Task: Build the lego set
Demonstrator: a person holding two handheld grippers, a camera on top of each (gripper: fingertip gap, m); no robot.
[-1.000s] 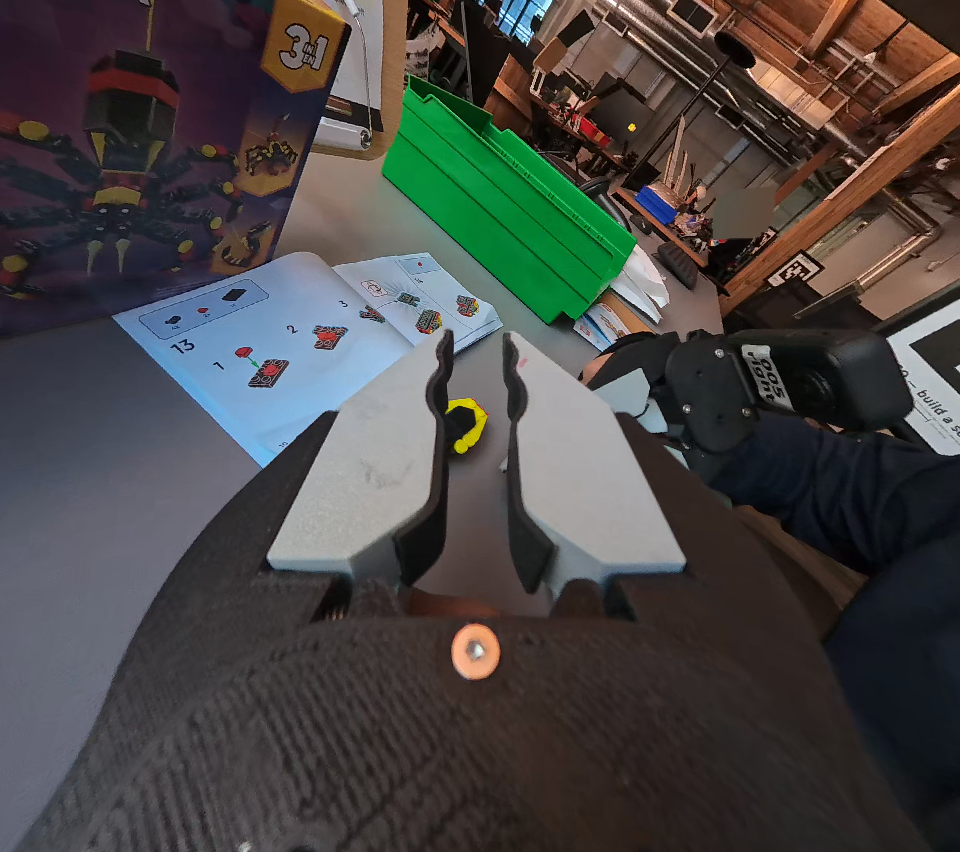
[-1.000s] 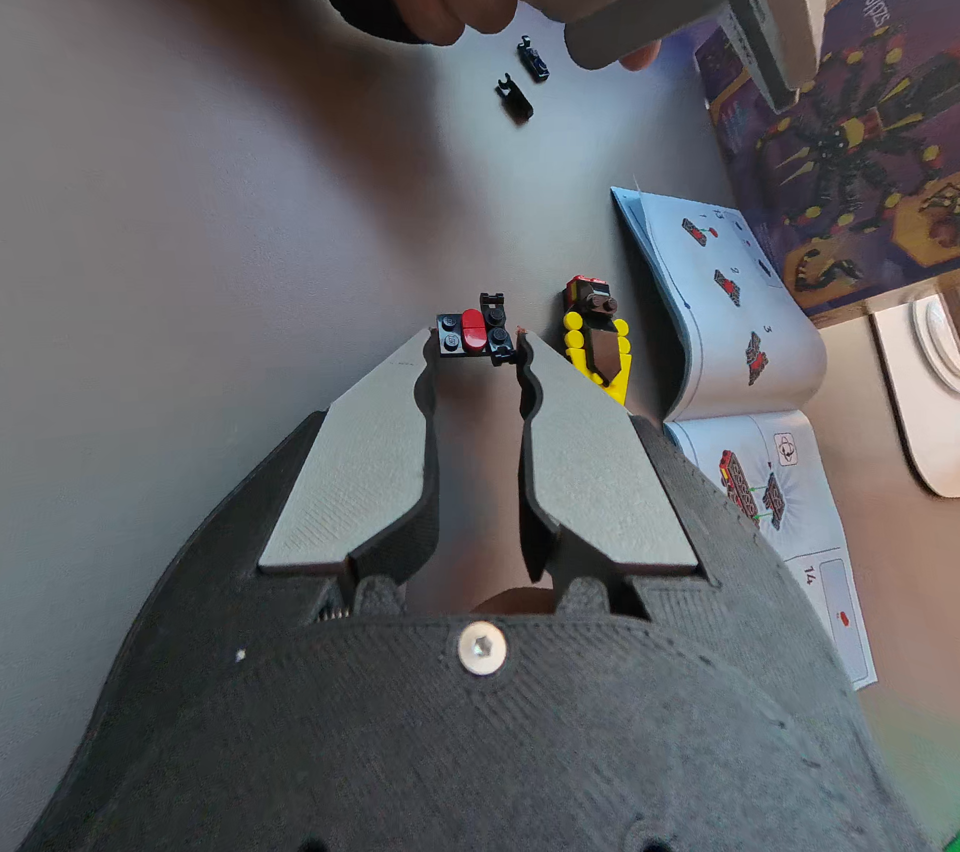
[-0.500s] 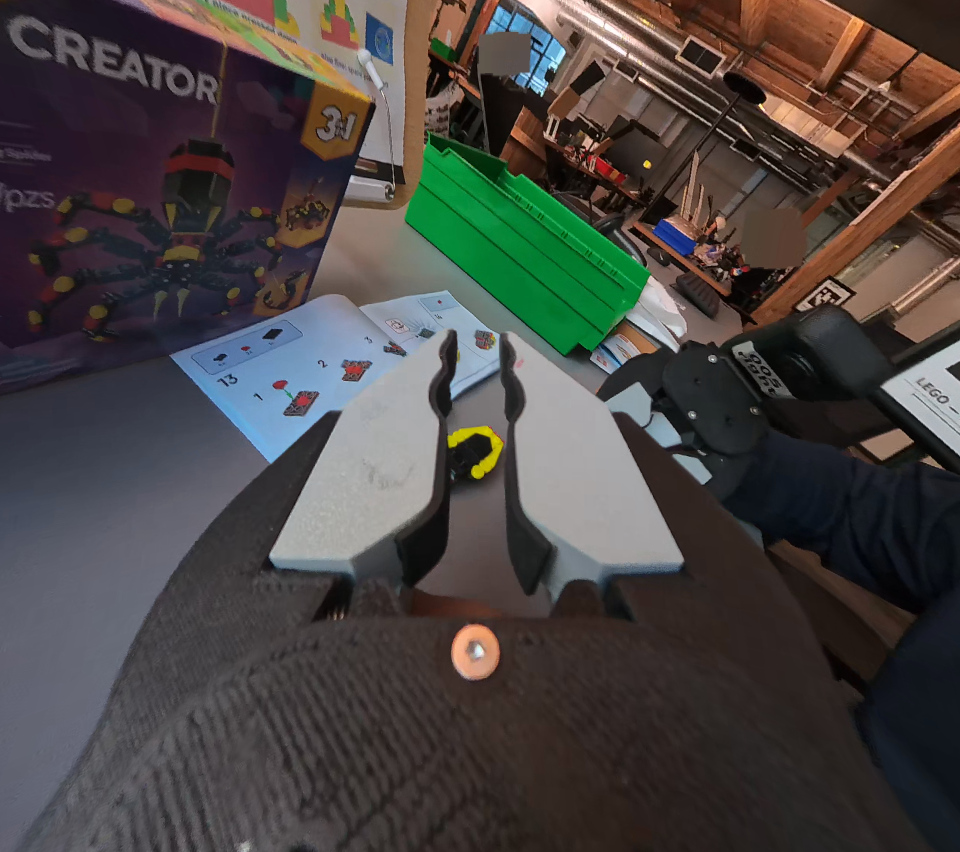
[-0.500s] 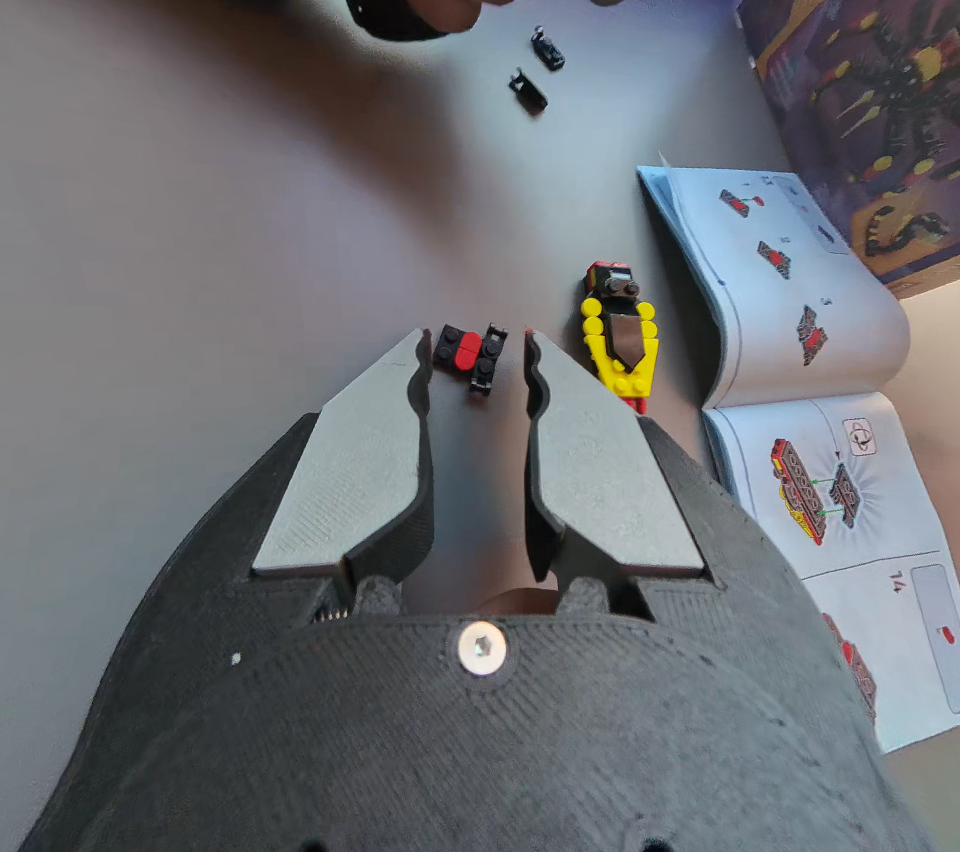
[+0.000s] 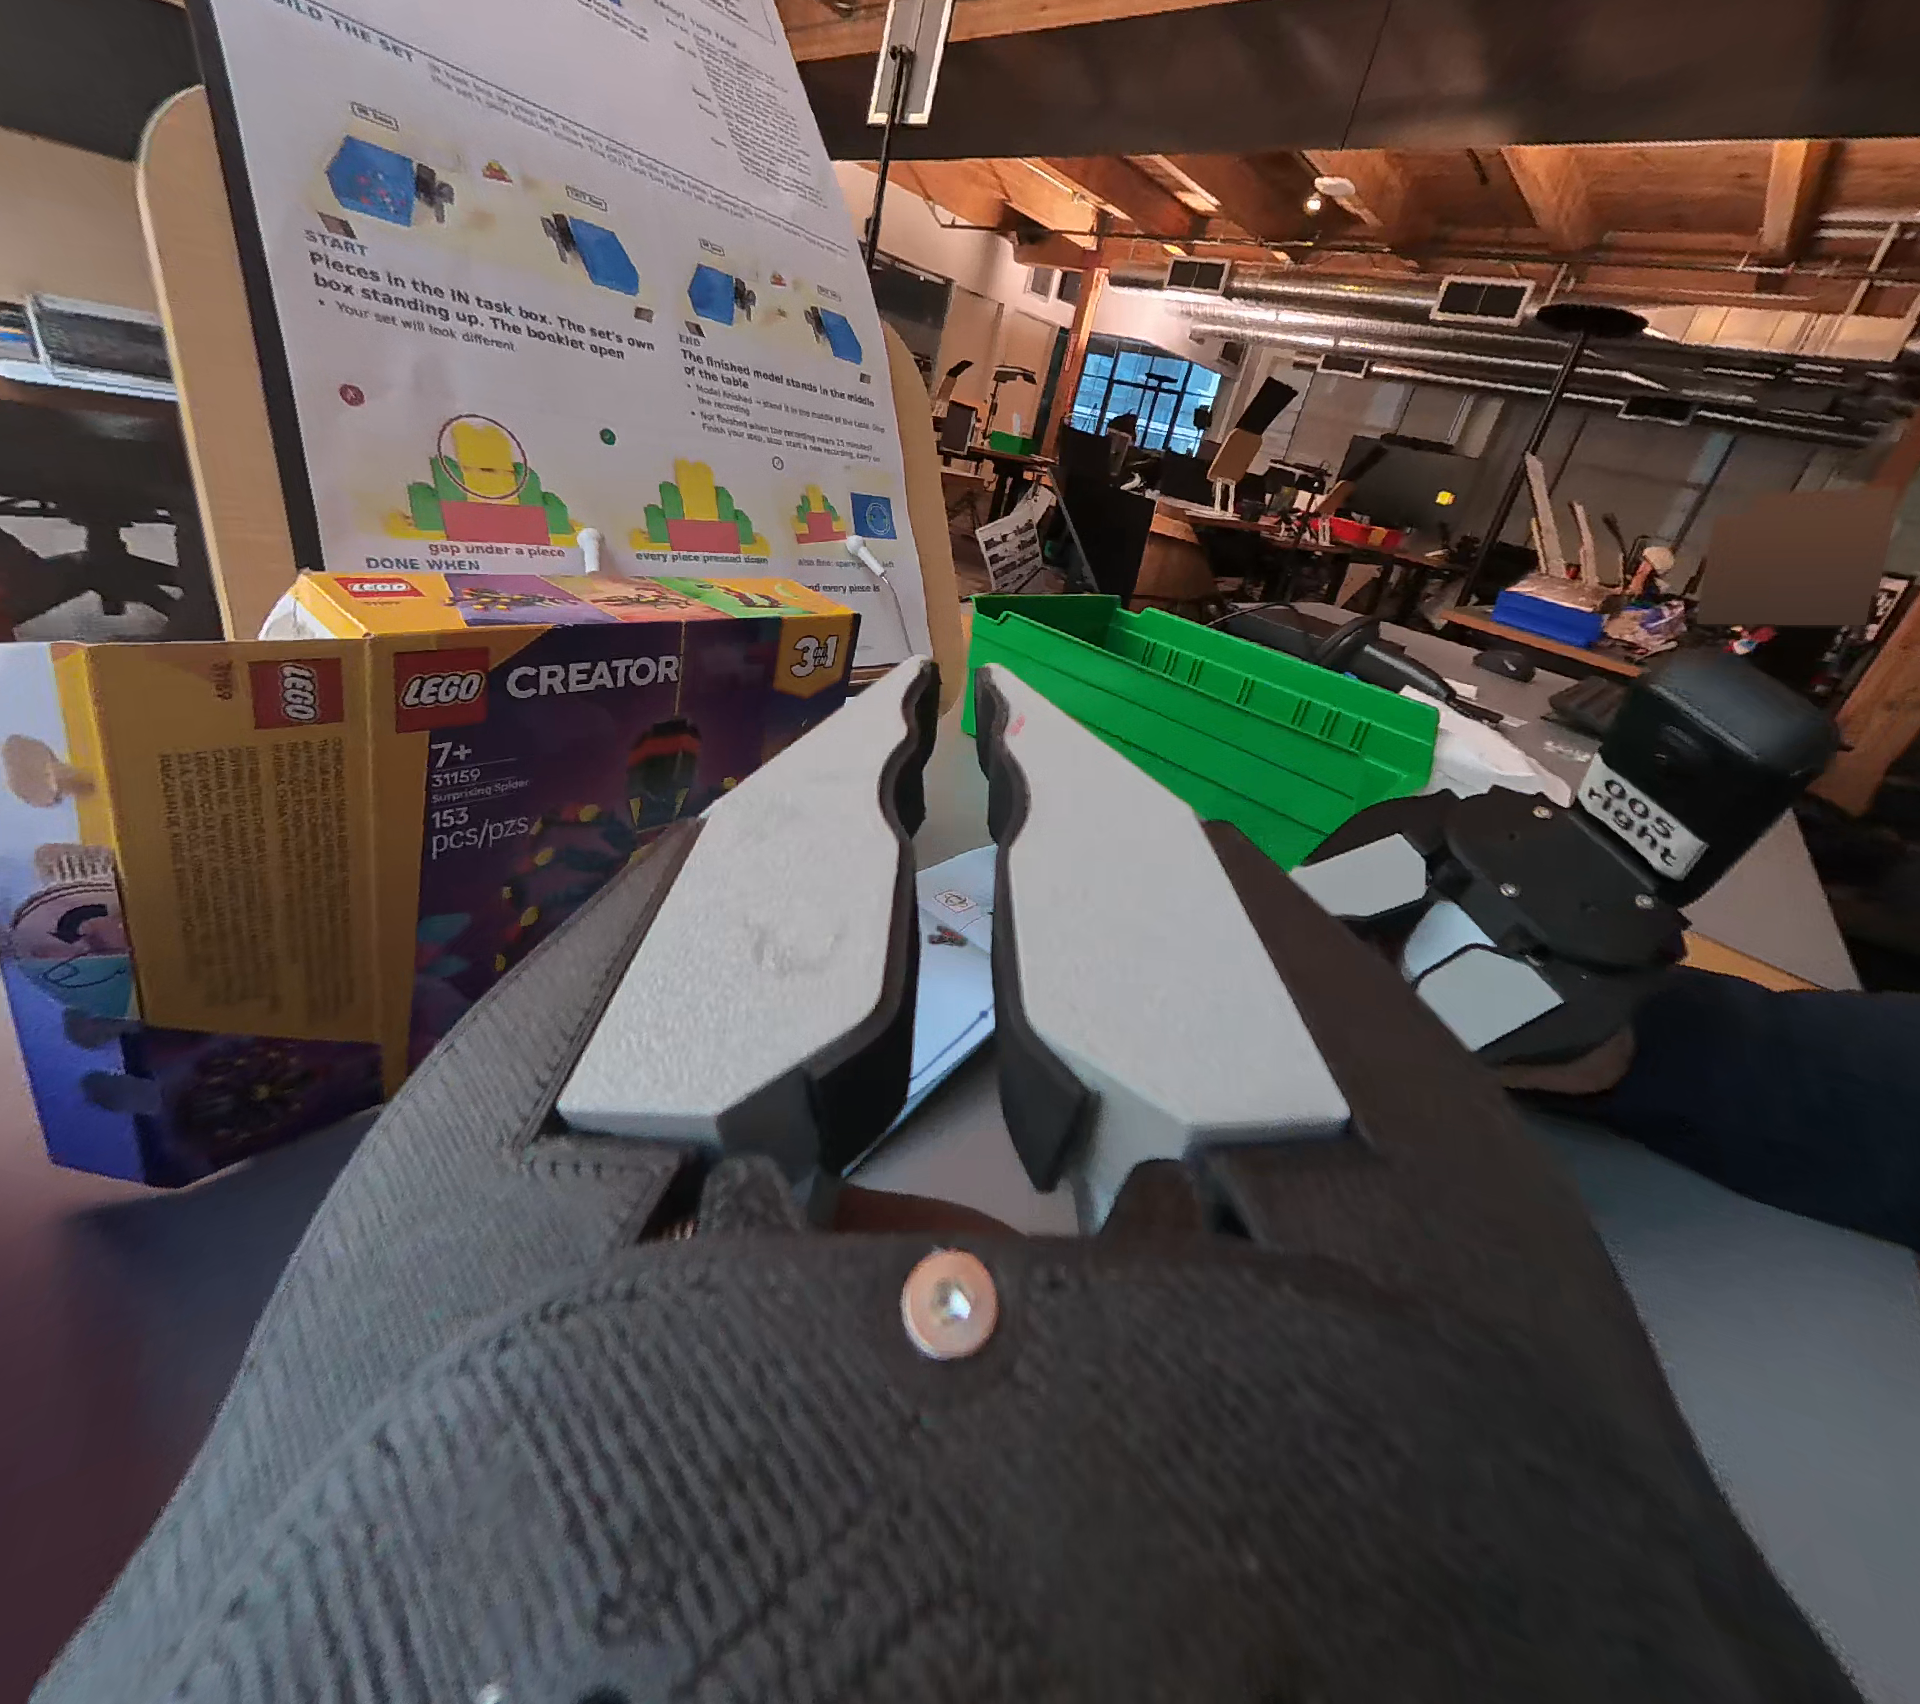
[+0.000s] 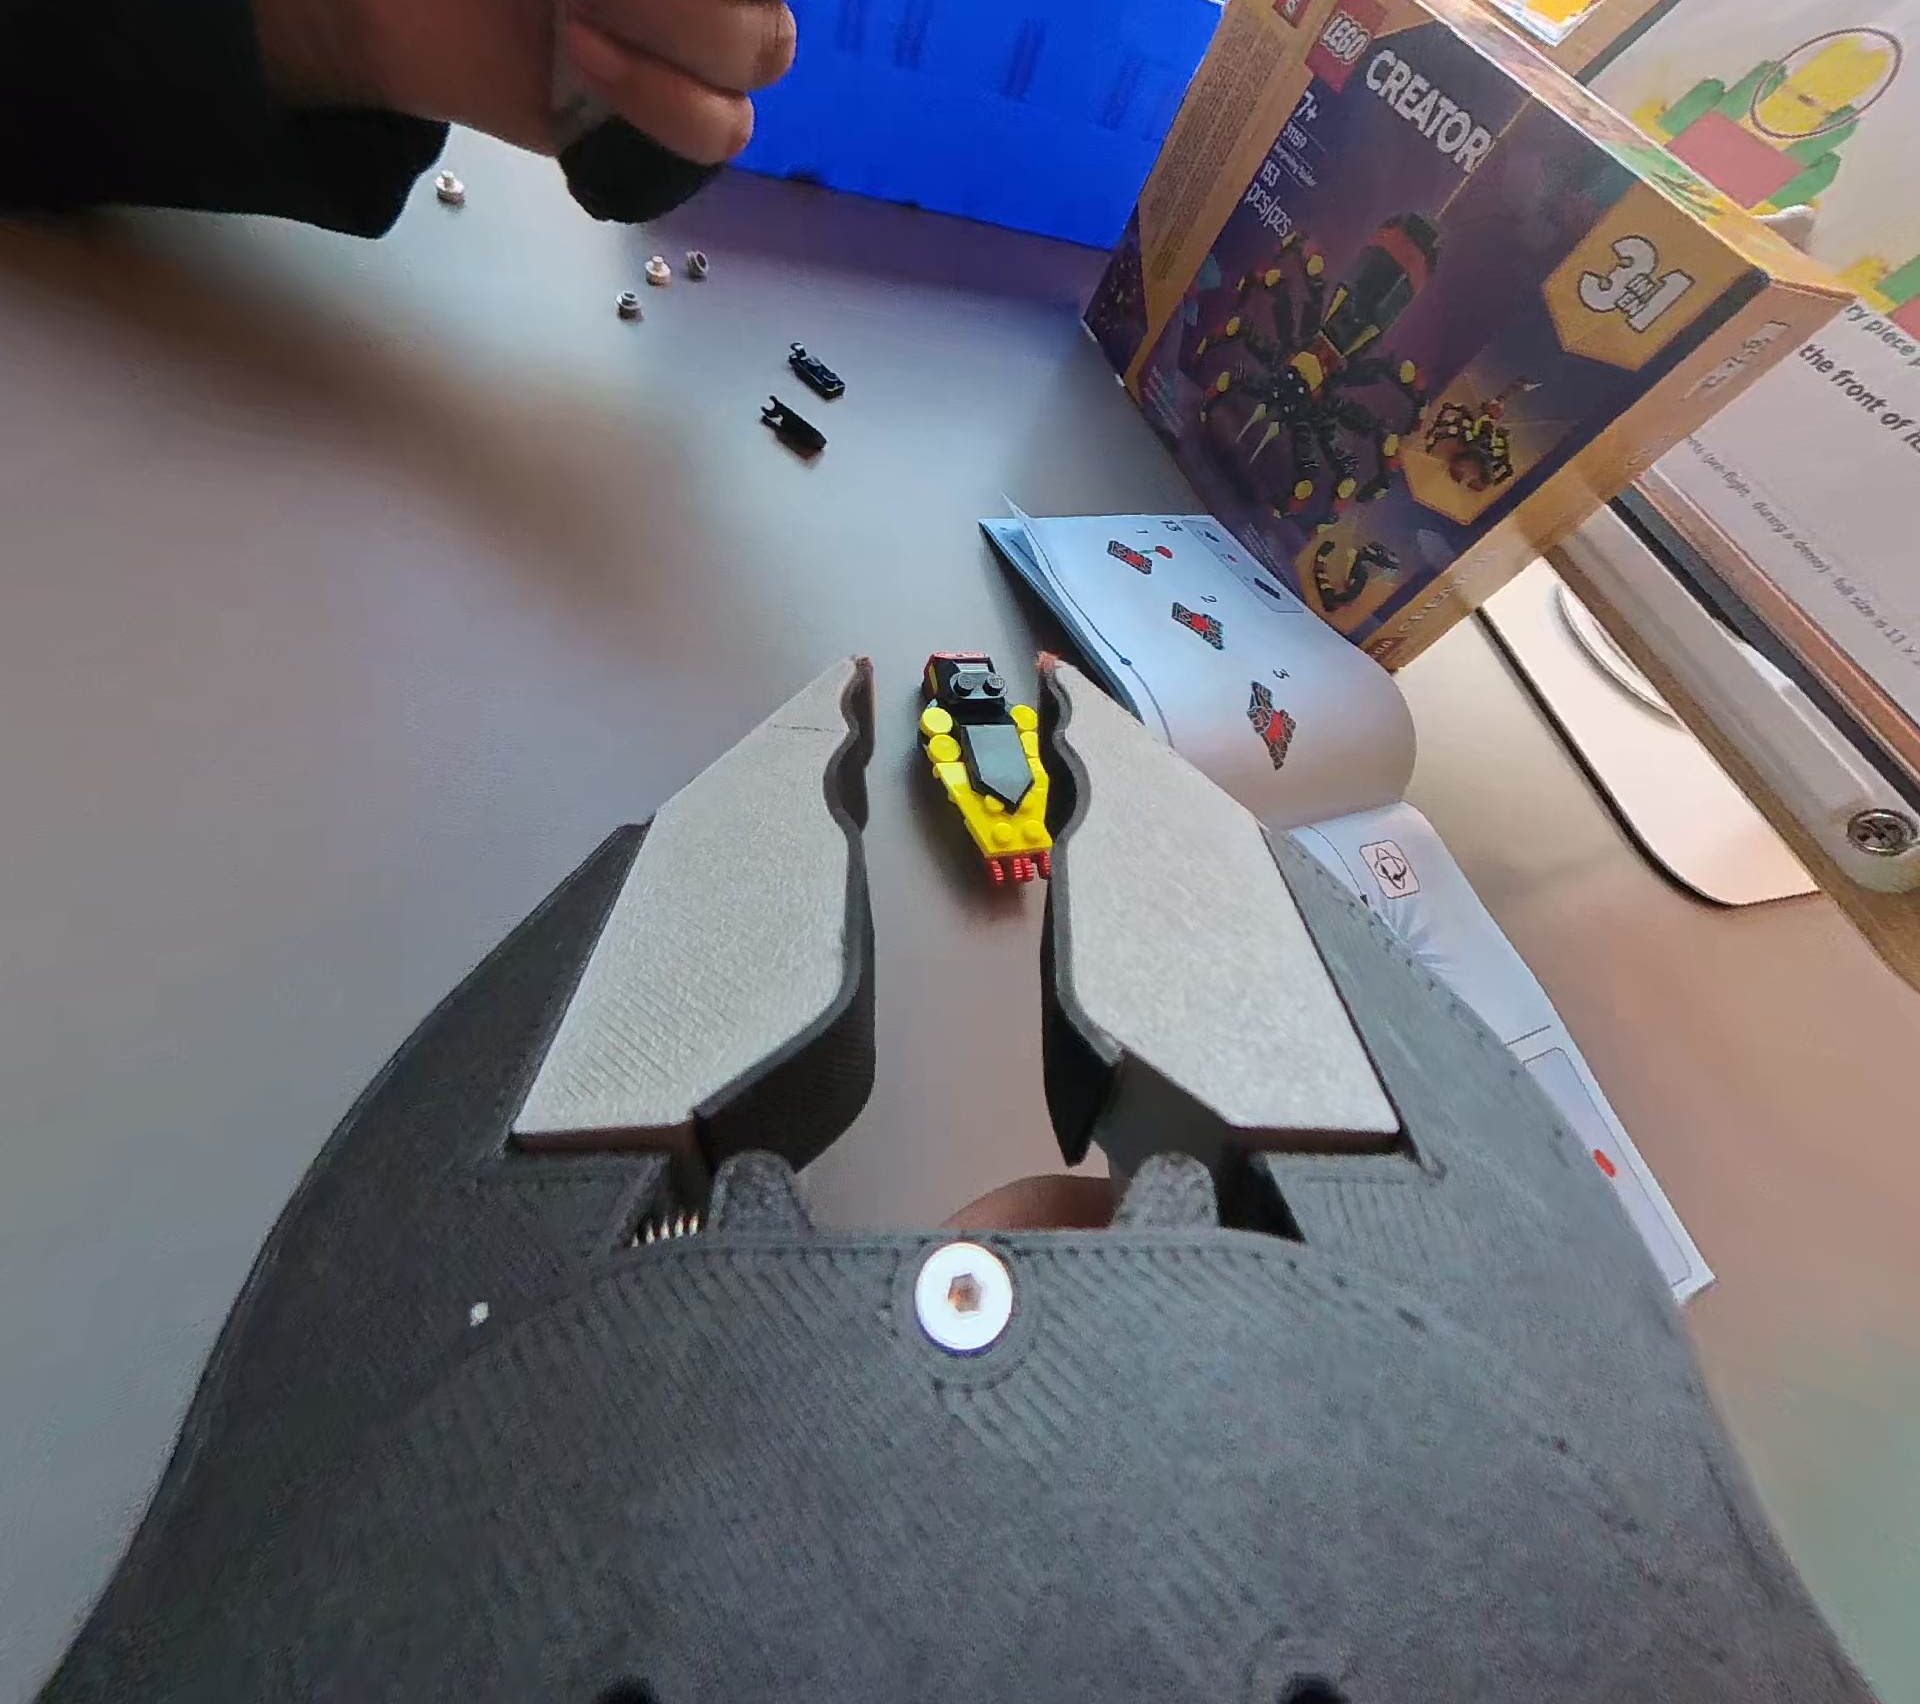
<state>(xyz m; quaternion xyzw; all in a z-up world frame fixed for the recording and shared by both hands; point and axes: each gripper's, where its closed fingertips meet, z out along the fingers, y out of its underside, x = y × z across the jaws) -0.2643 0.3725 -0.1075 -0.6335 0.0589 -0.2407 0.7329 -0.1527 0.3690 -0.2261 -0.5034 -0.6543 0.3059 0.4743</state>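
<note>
A yellow and black lego model [image 6: 987, 771] with a red end lies flat on the grey table [image 6: 364, 615]. My right gripper [image 6: 956, 667] is open and low over the table, one finger on each side of the model without pinching it. My left gripper [image 5: 954, 690] is raised and empty, its jaws only a narrow gap apart, pointing toward the lego box [image 5: 416, 823]. The open instruction booklet [image 6: 1226, 646] lies just right of the model and shows through the left jaws [image 5: 945, 979]. The right gripper's body [image 5: 1507, 927] shows at the right of the left wrist view.
Two small black clip pieces [image 6: 816, 371] [image 6: 795, 426] and several tiny grey studs [image 6: 655, 270] lie farther out. A hand [image 6: 644, 13] hovers above them. A blue bin [image 6: 997, 44], the box [image 6: 1403, 304], a green bin [image 5: 1195, 719] and an instruction board [image 5: 520, 252] ring the table. Left tips to right tips: about 15 cm.
My right gripper has moved right, off the small black and red assembly, and now straddles the yellow model. My left gripper has lifted and tilted up, and its jaws have narrowed.
</note>
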